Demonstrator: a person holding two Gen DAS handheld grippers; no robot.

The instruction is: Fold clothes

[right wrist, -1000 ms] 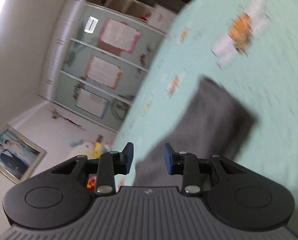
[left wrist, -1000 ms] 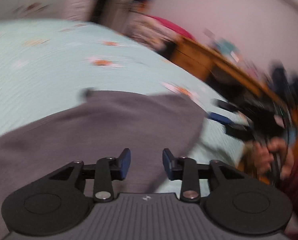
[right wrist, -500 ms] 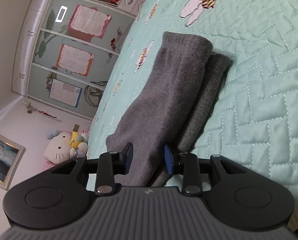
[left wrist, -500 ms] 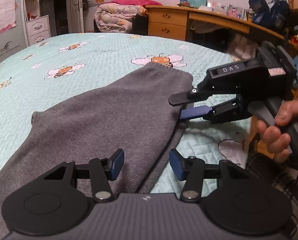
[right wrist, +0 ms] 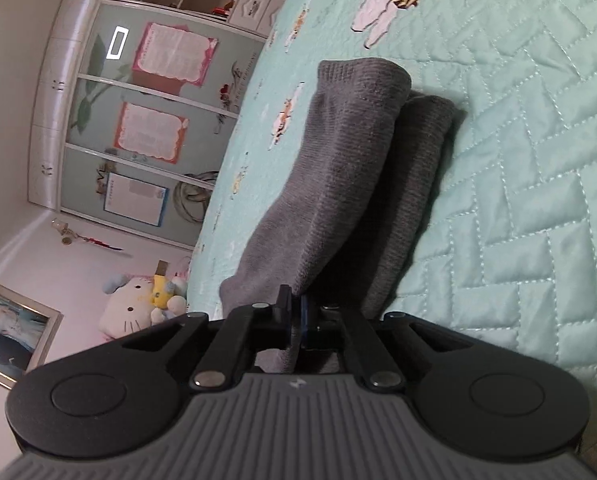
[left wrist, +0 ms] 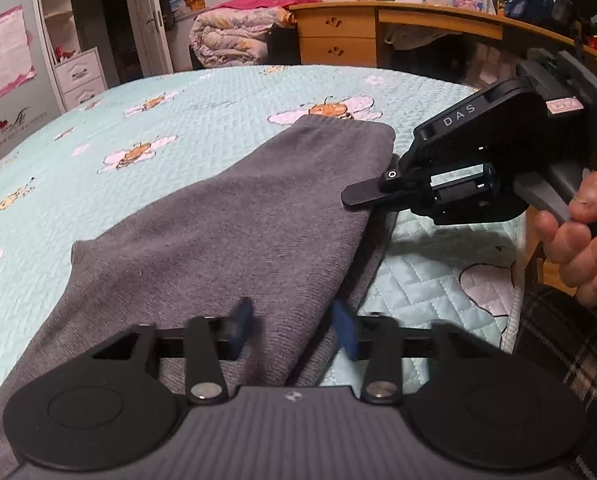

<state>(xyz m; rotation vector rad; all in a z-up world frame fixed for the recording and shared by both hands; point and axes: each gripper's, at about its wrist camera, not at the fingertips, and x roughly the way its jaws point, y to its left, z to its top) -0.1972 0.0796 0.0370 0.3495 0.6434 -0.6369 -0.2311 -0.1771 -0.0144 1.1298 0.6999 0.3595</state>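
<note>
A bed covered with a pale mint-green quilted bedspread, printed with orange-and-white bees, fills most of both views. On it, near its right edge, lies a long grey knitted garment, folded lengthwise so that two layers show along its right side. In the left wrist view its long axis runs from the near left to the far right, and its narrow ribbed end points away toward a bee print on the far side. In the right wrist view the same grey knitted garment stretches away from the camera, its ribbed end farthest off.

Beyond the bed stands a long orange-brown wooden desk with drawers. To its left is a rolled floral duvet.

The right gripper, a black device held by a hand at the right, reaches in from the right and meets the garment's right edge about midway along. White letters on its body read "DAS". Seen from its own camera, the right gripper has its jaws pressed together, pinching the edge of the upper layer.

The left gripper sits at the garment's near end. Its blue-padded jaws are spread apart over the cloth and blurred, with the fabric's right edge between them.
</note>
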